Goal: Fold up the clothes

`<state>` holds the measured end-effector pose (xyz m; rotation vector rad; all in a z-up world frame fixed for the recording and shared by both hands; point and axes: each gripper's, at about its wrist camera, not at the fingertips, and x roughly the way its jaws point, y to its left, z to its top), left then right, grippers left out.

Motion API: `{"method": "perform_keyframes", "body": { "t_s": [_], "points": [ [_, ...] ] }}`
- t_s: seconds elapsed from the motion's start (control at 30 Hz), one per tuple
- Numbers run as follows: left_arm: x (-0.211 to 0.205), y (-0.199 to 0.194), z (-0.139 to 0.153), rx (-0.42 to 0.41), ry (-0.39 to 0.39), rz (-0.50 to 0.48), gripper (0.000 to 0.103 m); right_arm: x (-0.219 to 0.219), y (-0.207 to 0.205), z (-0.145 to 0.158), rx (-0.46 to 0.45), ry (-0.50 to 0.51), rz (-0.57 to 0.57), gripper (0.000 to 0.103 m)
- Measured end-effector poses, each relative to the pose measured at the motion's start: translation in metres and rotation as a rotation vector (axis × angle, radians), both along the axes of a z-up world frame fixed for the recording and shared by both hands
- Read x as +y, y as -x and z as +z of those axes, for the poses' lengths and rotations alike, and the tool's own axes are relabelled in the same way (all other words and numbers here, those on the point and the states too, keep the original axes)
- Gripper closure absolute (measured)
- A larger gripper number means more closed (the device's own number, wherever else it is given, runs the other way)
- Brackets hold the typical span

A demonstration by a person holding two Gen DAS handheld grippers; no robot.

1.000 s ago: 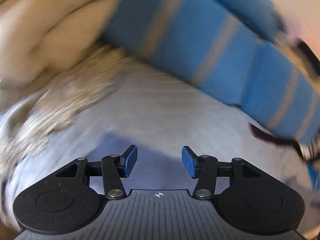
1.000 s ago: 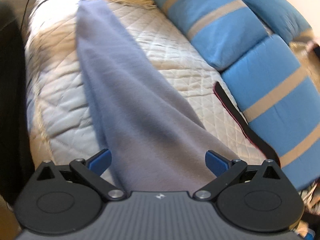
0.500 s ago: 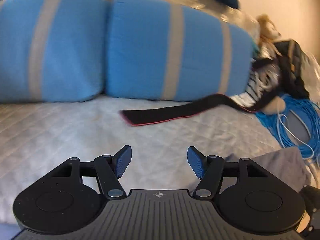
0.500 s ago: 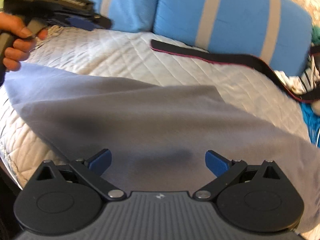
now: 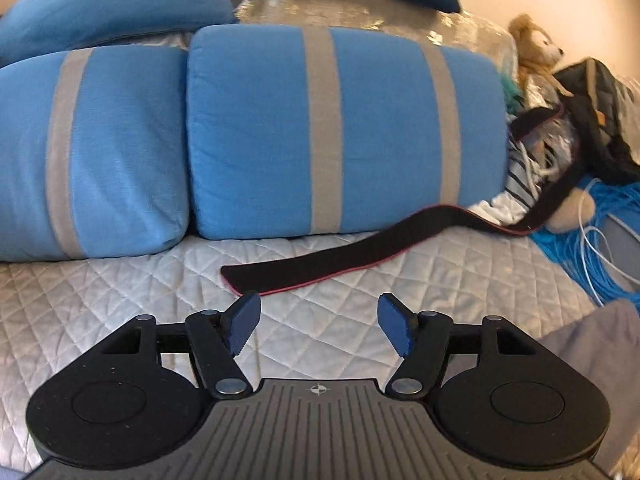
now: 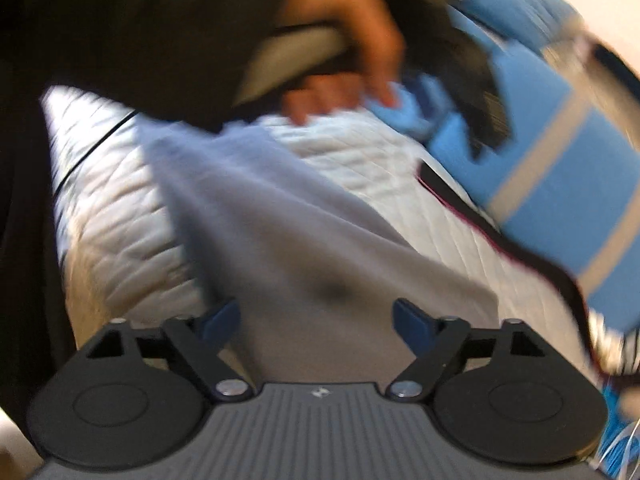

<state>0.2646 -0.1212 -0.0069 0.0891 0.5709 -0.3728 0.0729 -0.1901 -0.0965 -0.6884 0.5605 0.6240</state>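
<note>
A grey garment point(image 6: 280, 232) lies stretched along the white quilted bedspread point(image 6: 108, 208) and runs under my right gripper point(image 6: 316, 314). The jaws of that gripper are closing with the cloth lying between and below the fingers, and the pads stand apart from it. The right wrist view is blurred. My left gripper point(image 5: 319, 312) hovers over bare quilt point(image 5: 120, 300), its jaws opening with nothing between them. A corner of the grey garment point(image 5: 596, 344) shows at the lower right of the left wrist view.
Blue pillows with grey stripes point(image 5: 260, 132) line the back of the bed. A black strap with a red edge point(image 5: 340, 256) lies before them. A plush toy point(image 5: 536, 48), a black bag point(image 5: 600, 120) and blue cable point(image 5: 600, 216) pile at the right. A person's hand point(image 6: 352, 40) is at the top of the right wrist view.
The left view swung from blurred cloth to the pillows and strap, and its jaws widened. The right jaws narrowed. The right view swung and blurred, and the person's hand now looms at its top.
</note>
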Motion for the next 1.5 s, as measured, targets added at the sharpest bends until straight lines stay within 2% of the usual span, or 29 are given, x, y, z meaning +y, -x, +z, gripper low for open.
{"method": "perform_keyframes", "body": {
  "t_s": [0.27, 0.33, 0.37, 0.4, 0.47, 0.5, 0.57, 0.73, 0.97, 1.03, 1.07, 1.13, 1.2, 1.27, 1.33, 1.4, 1.5],
  "points": [
    [0.012, -0.005, 0.005, 0.030, 0.060, 0.082, 0.039, 0.030, 0.017, -0.019, -0.085, 0.141, 0.150, 0.031],
    [0.016, -0.004, 0.007, 0.032, 0.061, 0.089, 0.038, 0.034, 0.020, -0.025, -0.109, 0.177, 0.170, 0.039],
    [0.017, -0.004, 0.007, 0.032, 0.062, 0.092, 0.038, 0.035, 0.021, -0.027, -0.122, 0.194, 0.173, 0.045],
    [0.019, -0.003, 0.008, 0.032, 0.062, 0.093, 0.038, 0.036, 0.022, -0.029, -0.127, 0.204, 0.178, 0.059],
    [0.021, -0.002, 0.009, 0.032, 0.059, 0.092, 0.038, 0.037, 0.025, -0.027, -0.114, 0.194, 0.196, 0.071],
    [0.022, -0.002, 0.009, 0.032, 0.052, 0.088, 0.038, 0.037, 0.026, -0.026, -0.108, 0.190, 0.206, 0.084],
    [0.022, -0.001, 0.009, 0.031, 0.034, 0.081, 0.038, 0.038, 0.030, -0.025, -0.102, 0.196, 0.229, 0.099],
    [0.022, 0.000, 0.008, 0.035, 0.010, 0.078, 0.038, 0.038, 0.032, -0.027, -0.064, 0.216, 0.241, 0.102],
    [0.016, -0.003, 0.006, 0.044, -0.004, 0.064, 0.038, 0.037, 0.042, -0.031, -0.058, 0.224, 0.274, 0.102],
    [0.011, -0.006, 0.004, 0.050, -0.004, 0.041, 0.038, 0.037, 0.041, -0.029, -0.082, 0.209, 0.268, 0.099],
    [0.009, -0.009, 0.002, 0.060, -0.001, 0.021, 0.037, 0.036, 0.040, -0.027, -0.089, 0.193, 0.265, 0.076],
    [0.005, -0.016, -0.003, 0.086, 0.010, -0.022, 0.038, 0.028, 0.037, -0.015, -0.064, 0.101, 0.237, 0.056],
    [0.002, -0.026, -0.009, 0.127, 0.039, -0.069, 0.037, 0.019, 0.033, -0.002, -0.029, -0.005, 0.198, 0.010],
    [0.000, -0.038, -0.019, 0.193, 0.102, -0.135, 0.037, 0.007, 0.024, 0.009, -0.020, -0.104, 0.100, 0.000],
    [-0.003, -0.051, -0.031, 0.270, 0.171, -0.213, 0.037, -0.009, 0.006, 0.014, 0.016, -0.175, -0.075, 0.000],
    [-0.010, -0.062, -0.044, 0.345, 0.208, -0.281, 0.038, -0.024, -0.014, 0.010, 0.067, -0.194, -0.243, 0.000],
    [-0.026, -0.073, -0.066, 0.446, 0.227, -0.355, 0.039, -0.041, -0.034, 0.005, 0.102, -0.198, -0.410, 0.000]
  ]
}}
